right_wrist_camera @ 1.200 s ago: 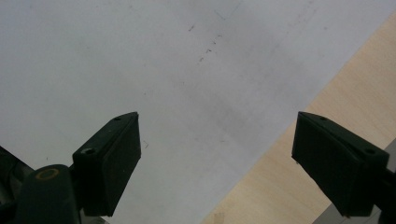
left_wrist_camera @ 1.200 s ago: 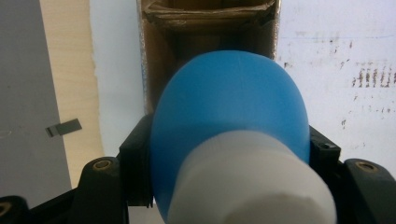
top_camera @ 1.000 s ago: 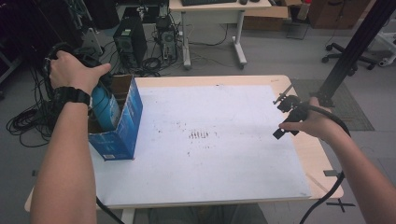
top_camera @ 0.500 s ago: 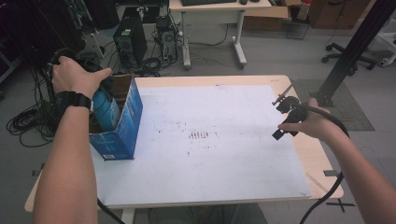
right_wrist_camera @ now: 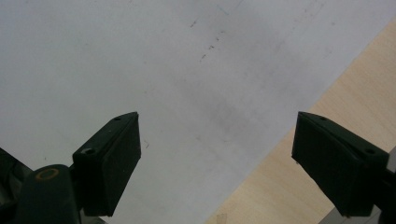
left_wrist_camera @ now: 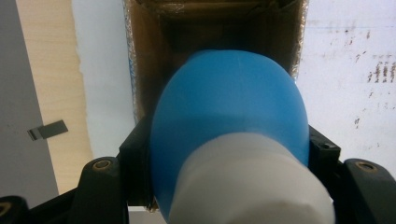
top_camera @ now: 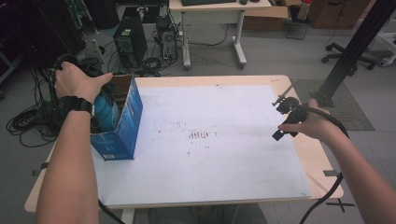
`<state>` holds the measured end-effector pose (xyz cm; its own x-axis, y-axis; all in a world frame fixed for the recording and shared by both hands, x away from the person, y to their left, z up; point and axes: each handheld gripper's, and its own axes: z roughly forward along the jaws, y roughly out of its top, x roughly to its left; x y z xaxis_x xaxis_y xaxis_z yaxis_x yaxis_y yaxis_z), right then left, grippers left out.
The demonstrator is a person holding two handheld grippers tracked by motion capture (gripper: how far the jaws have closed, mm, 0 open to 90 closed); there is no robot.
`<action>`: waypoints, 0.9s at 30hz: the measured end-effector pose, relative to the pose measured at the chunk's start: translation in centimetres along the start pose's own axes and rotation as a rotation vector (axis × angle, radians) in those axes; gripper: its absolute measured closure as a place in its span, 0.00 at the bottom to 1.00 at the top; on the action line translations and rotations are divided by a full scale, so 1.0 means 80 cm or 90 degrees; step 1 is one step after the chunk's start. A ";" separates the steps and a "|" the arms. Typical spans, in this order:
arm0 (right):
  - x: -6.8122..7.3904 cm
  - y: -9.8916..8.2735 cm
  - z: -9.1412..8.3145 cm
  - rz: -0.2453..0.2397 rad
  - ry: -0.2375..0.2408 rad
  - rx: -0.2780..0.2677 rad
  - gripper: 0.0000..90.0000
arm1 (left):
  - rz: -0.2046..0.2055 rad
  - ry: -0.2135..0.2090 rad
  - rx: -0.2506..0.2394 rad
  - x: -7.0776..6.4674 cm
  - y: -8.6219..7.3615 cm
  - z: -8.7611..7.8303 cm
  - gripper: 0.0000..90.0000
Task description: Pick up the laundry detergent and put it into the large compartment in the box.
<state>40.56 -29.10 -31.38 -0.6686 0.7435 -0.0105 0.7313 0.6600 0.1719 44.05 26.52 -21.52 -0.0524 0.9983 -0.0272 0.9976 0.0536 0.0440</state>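
Blue bottle (left_wrist_camera: 229, 116) pinched by left gripper (left_wrist_camera: 224, 158) fingers over open box (top_camera: 122, 122), right gripper (right_wrist_camera: 217, 163) fingers spread wide above white counter (top_camera: 219, 168)

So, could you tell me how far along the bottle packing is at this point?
Done: the left gripper is shut on the blue bottle and has it at the open top of the blue box, at the table's left edge. In hand: lowering it; the high view shows the bottle partly inside. Left: seat it and let go. The right gripper is open, with nothing in it, over the white mat.
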 end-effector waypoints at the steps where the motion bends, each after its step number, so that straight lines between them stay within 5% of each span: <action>1: 0.000 0.000 0.000 0.000 0.000 0.000 0.17 | 0.000 0.000 0.000 0.000 0.000 0.001 0.41; 27: 0.001 0.000 0.006 -0.001 0.001 0.006 0.17 | 0.002 0.002 0.011 0.003 0.001 0.028 0.41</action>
<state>40.56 -28.96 -31.84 -0.6704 0.7419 -0.0088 0.7311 0.6626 0.1630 44.24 26.69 -23.78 -0.0494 0.9985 -0.0245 0.9984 0.0500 0.0264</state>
